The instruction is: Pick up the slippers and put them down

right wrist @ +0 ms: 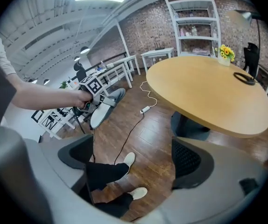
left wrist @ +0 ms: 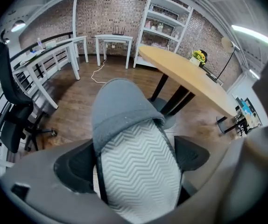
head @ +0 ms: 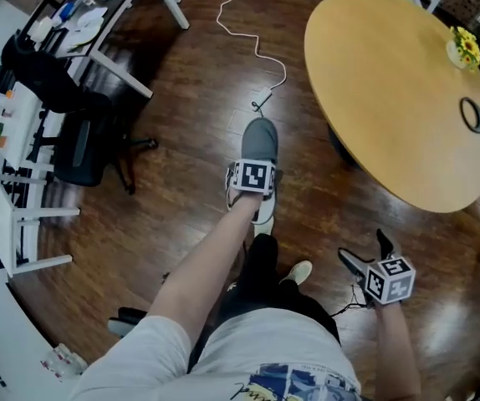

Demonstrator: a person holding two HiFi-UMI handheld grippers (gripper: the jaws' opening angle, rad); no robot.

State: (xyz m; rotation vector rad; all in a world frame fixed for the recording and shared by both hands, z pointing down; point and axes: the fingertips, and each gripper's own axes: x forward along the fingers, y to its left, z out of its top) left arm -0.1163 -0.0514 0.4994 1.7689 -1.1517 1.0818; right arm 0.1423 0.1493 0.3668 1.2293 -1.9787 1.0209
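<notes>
One grey slipper (head: 259, 143) with a pale zigzag footbed hangs in the air above the wooden floor, toe pointing away from me. My left gripper (head: 256, 164) is shut on its middle. In the left gripper view the slipper (left wrist: 134, 148) fills the space between the two dark pads. From the right gripper view the same slipper (right wrist: 103, 107) appears at the left, under the marker cube of the left gripper (right wrist: 91, 86). My right gripper (head: 364, 249) is low on the right, open, with nothing between its pads (right wrist: 190, 160). No second slipper is in view.
A round wooden table (head: 390, 82) stands at the right with yellow flowers (head: 466, 48) and a dark ring (head: 474, 114) on it. A white cable (head: 257, 48) runs over the floor ahead. A black office chair (head: 81, 140) and white desks are at the left. My white shoe (head: 298, 271) is below.
</notes>
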